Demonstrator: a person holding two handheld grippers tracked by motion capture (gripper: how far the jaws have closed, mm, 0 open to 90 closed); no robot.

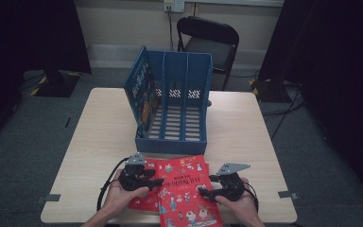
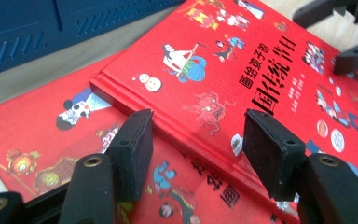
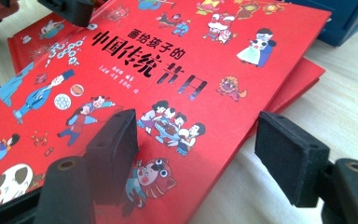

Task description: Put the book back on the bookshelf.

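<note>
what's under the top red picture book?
Under the top red picture book lies a second red picture book, skewed, its corners sticking out on both sides. Most of its cover is hidden; anything beneath it on the wooden table can't be seen.

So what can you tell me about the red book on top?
The top red book is a closed hardcover with a glossy red cover, black Chinese title characters and many small cartoon people and animals. It lies flat, skewed across another red book beneath it, at the table's near edge in front of the blue file rack. The left hand-held gripper straddles its spine edge, the right hand-held gripper its opposite edge, both open.
</note>
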